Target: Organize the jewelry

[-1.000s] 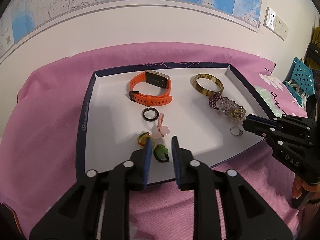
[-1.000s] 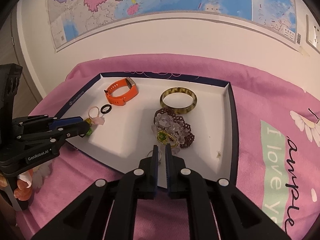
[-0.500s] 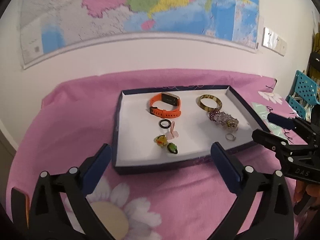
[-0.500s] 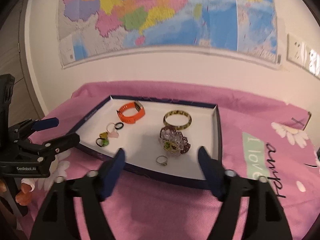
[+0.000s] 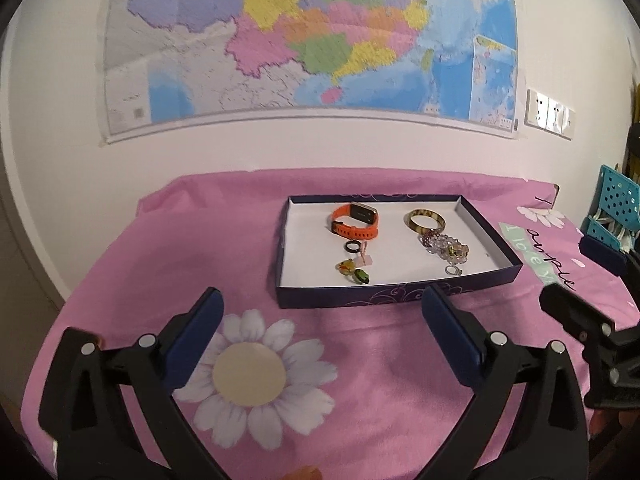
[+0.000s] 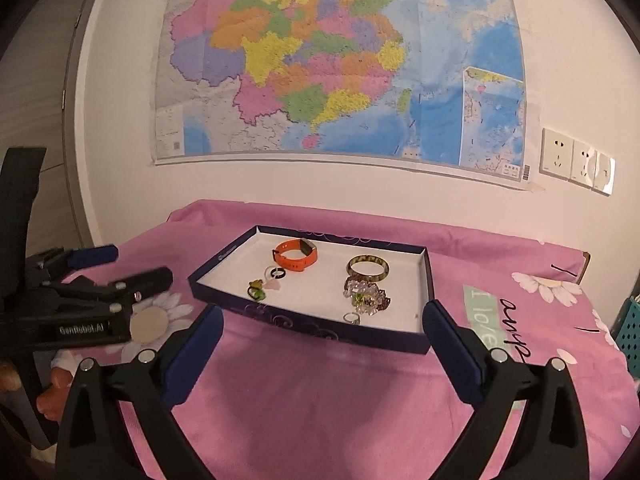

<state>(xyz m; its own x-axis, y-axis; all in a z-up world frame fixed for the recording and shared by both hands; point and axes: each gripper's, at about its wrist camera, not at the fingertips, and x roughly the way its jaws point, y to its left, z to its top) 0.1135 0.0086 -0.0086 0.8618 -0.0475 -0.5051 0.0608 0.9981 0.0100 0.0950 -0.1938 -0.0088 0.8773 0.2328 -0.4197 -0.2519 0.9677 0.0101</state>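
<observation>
Jewelry laid out in a shallow navy tray (image 5: 400, 294) on a pink flowered cloth (image 5: 360, 360), both grippers drawn clear of it.

Within the tray: an orange watch (image 5: 355, 222) near the back wall, a black ring (image 5: 353, 246) and a pink ring (image 5: 365, 255) just in front of it, then two green-and-yellow rings (image 5: 354, 272) nearer the front wall. A mottled bangle (image 5: 425, 221) sits beside the watch, a beaded bracelet (image 5: 445, 247) just in front of the bangle, and a silver ring (image 5: 453, 270) by the front wall. The left gripper (image 5: 320, 334) hangs before the tray, spread wide, nothing between its pads. The right gripper (image 6: 322, 338) has just been opening; its jaws stand wide, empty, in front of the tray.
</observation>
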